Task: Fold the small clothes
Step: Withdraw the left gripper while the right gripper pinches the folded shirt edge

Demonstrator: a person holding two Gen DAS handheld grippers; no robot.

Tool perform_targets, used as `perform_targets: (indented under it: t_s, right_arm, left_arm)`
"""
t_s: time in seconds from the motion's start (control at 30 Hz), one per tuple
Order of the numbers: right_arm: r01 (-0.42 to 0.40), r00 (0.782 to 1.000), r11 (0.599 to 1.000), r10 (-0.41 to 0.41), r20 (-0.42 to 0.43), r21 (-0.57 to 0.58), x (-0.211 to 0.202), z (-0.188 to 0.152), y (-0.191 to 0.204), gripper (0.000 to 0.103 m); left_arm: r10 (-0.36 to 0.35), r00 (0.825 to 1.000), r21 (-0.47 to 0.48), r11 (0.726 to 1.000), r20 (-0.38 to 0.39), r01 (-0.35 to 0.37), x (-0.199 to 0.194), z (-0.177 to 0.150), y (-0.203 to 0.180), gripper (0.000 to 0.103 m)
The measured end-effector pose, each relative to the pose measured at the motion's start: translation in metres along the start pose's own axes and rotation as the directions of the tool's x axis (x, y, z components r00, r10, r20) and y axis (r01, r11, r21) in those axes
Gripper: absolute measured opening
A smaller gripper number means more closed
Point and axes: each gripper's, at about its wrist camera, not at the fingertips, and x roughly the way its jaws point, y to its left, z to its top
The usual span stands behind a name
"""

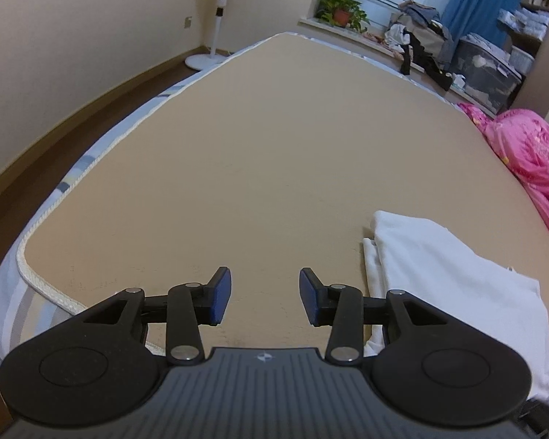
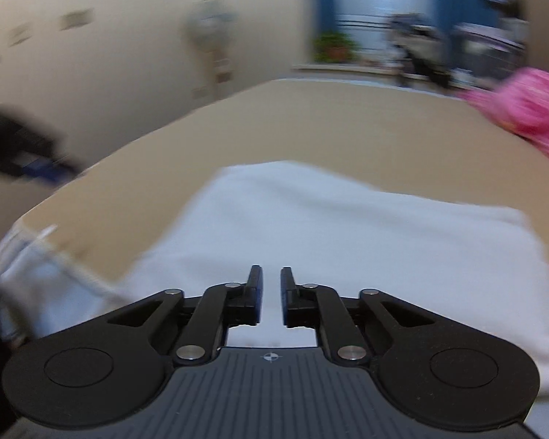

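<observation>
Broad tan mattress top (image 1: 260,153) bare to the far and left corded edges; pink quilted bedding (image 1: 530,161) along the right. Folded white cloth garment (image 1: 454,274) near the front-right edge. Left gripper (image 1: 265,294) about half open over bare mattress, nothing between. Right gripper (image 2: 271,294) over the garment, narrow gap, nothing visibly gripped.

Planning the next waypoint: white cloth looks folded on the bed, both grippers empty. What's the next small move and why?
Probably bring the right gripper down onto the white cloth's near edge. It has a narrow gap with nothing in it and hangs over the cloth, while the left gripper is open over bare mattress beside it.
</observation>
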Motion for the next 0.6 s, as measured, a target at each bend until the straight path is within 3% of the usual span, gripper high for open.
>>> perform_targets:
  t_s: [0.07,0.17,0.33,0.47,0.6]
  right_arm:
    - [-0.04,0.999,0.998,0.039,-0.011,-0.051,0.016,0.001,0.029,0.023]
    - [-0.099,0.993,0.984,0.089,-0.075,-0.146,0.043,0.001,0.066,0.037]
    - [-0.082,0.989,0.952,0.04,-0.146,-0.296,0.07,-0.007,0.093,0.043]
    - [-0.056,0.988,0.943,0.004,-0.156,-0.328,0.077,-0.01,0.094,0.043]
    - [-0.071,0.988,0.948,0.024,-0.153,-0.311,0.079,-0.01,0.087,0.025]
  left_arm:
    - [0.0,1.0,-0.014,1.0,-0.013,0.0,0.004,-0.001,0.002,0.046]
    - [0.002,1.0,-0.024,1.0,-0.026,-0.002,0.008,0.0,0.005,0.047]
    - [-0.006,0.999,-0.039,0.999,-0.031,0.004,0.009,0.0,0.011,0.048]
    - [0.0,0.999,-0.034,0.999,-0.046,-0.002,0.011,-0.001,0.011,0.049]
    - [0.002,0.999,-0.031,1.0,-0.052,-0.004,0.012,-0.002,0.009,0.049]
